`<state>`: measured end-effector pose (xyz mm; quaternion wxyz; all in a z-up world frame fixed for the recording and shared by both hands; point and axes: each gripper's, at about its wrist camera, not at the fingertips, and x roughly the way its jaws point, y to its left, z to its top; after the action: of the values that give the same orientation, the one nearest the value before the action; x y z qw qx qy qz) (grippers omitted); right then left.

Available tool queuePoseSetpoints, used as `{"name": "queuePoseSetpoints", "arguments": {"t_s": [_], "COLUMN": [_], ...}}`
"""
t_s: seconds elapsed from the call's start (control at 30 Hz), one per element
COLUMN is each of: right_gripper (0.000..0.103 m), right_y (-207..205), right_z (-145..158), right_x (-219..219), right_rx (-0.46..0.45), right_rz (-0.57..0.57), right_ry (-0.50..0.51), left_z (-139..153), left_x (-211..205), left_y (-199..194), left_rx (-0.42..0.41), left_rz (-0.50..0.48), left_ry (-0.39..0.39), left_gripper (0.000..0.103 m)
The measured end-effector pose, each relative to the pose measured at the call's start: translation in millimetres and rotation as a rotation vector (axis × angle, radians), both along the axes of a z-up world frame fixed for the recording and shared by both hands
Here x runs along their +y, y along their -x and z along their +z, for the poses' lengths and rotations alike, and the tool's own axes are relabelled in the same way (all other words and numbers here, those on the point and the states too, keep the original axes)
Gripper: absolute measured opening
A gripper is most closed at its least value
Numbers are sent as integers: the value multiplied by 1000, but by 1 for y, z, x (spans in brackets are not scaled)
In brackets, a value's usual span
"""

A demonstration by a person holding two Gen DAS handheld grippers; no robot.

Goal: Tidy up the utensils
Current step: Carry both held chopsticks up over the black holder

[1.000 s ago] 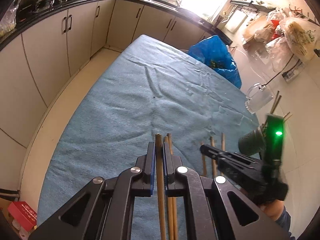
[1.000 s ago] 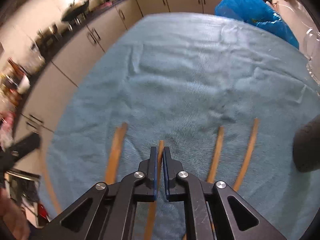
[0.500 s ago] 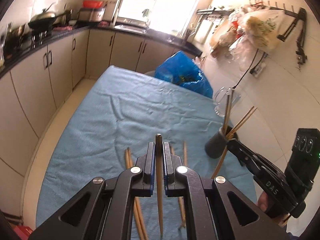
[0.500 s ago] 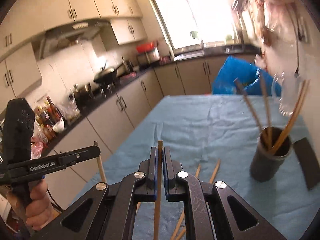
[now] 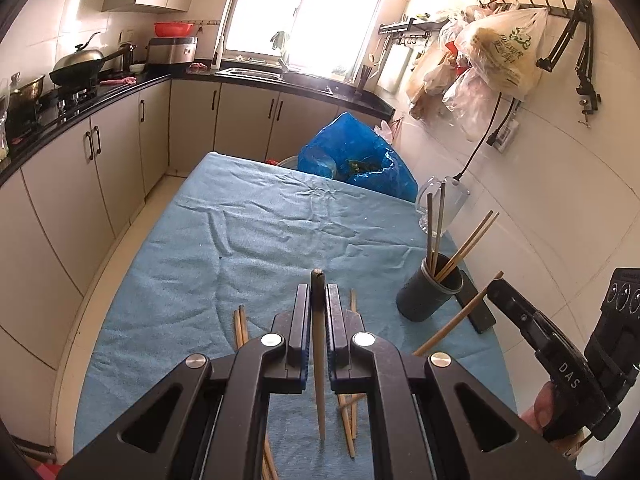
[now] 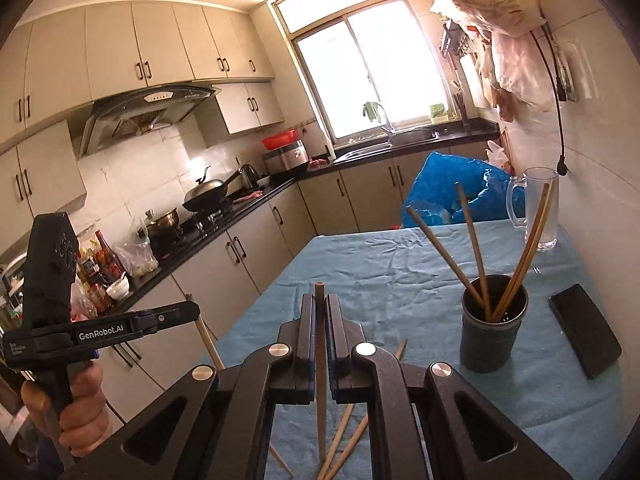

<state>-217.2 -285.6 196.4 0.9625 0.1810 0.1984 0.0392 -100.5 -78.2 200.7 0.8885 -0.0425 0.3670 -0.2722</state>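
two grippers are each clenched on one chopstick above the table with the blue cloth [image 5: 248,248]. largest first: the cloth covers the whole table, and on its right side stands the dark holder cup [image 6: 493,326], with a black phone [image 6: 585,335] lying flat just beside it toward the wall. the left gripper [image 5: 319,300] pinches a wooden chopstick [image 5: 318,360] between its pads; the stick runs along the jaws, its blunt end just past the fingertips and its thin end pointing back under the gripper. the right gripper [image 6: 319,312] holds its chopstick [image 6: 320,380] in the same way. the holder cup is ahead and to the right of both grippers, not touching them. the left wrist view shows the right gripper from the side at the right edge, with its stick slanting down, and several loose chopsticks [image 5: 239,326] on the cloth below the jaws. the right wrist view shows the left gripper at the left edge in a hand [image 6: 78,404], and it looks into the cup: four chopsticks stand inside, leaning apart. a clear glass jug [image 6: 536,208] stands further back near the wall, and a blue plastic bag [image 5: 356,160] is at the far end of the table.
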Motion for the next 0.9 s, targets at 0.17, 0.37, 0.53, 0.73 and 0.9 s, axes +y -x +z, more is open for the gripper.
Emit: {"name": "queuePoseSetpoints", "arguments": {"t_s": [0.17,0.37,0.53,0.73,0.9], "right_gripper": [5,5,5,5,5], "right_y": [4,6,11,15,19], "right_z": [3,3,5,7,7], "right_x": [-8,-16,-18,-25,-33], "right_rx": [-17,-14,-22,-29,-29], "right_rz": [-25,-38,-48,-59,-76], "right_ry": [-15,-22,-26,-30,-41], "left_z": [3,5,6,7,10], "left_x": [1,3,3,2,-2], "left_y": [1,1,2,4,7], "left_rx": [-8,-10,-12,-12,-14], "left_rz": [8,18,12,10,-1], "left_ry": [2,6,6,5,7], "left_gripper": [6,6,6,6,6]}}
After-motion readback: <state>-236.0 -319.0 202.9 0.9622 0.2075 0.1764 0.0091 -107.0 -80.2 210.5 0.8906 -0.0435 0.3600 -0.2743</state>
